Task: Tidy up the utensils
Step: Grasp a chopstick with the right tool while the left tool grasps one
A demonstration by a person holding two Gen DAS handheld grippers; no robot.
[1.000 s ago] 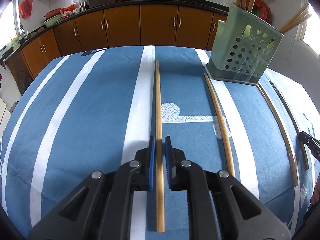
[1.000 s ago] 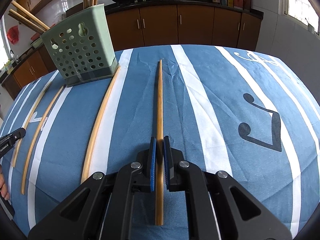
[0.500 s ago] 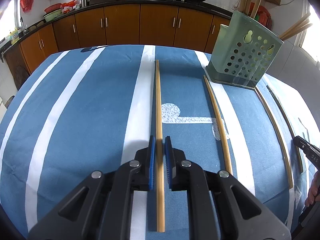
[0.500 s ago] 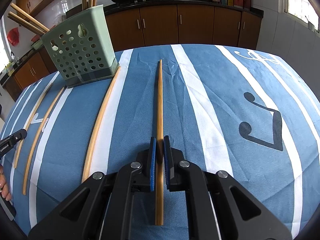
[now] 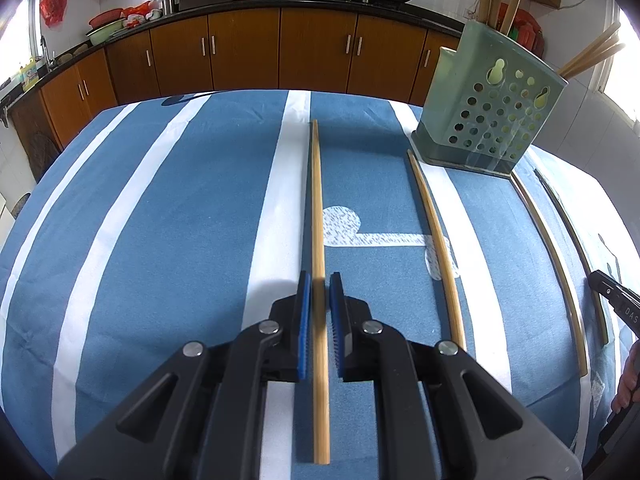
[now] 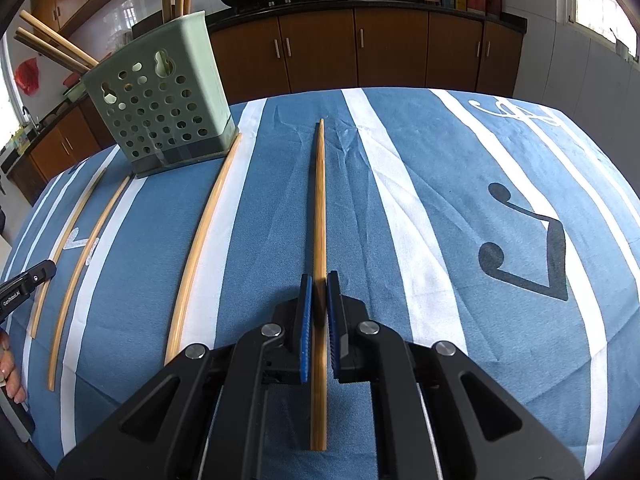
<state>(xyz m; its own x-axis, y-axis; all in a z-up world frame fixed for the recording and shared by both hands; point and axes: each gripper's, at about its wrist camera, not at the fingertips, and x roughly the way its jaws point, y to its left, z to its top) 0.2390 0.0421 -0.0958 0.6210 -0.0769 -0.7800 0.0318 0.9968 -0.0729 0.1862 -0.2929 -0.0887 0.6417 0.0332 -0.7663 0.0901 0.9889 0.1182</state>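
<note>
— What is under you?

— The table, under a blue cloth with white stripes. Brown cabinets run along the far wall, with two woks on the counter above them.

— And the holder?

— The green holder stands at the far end of the table, to the right in my left view and to the left in my right view. Several chopsticks stick up out of it.

— What are you holding?

— My left hand-held gripper is closed on a chopstick; the blue pads press its sides near its thick end, and its thin end points away from me. My right hand-held gripper is closed on another chopstick in the same way.

— Are they off the cloth?

— I cannot tell; each lies along the cloth's stripes and casts little shadow.

— What else lies there?

— Loose chopsticks, flat on the cloth. In the left view one lies just right of mine, its far tip near the holder's base. In the right view one lies left of mine, its far tip touching the holder's corner, and two more lie further left.
</note>
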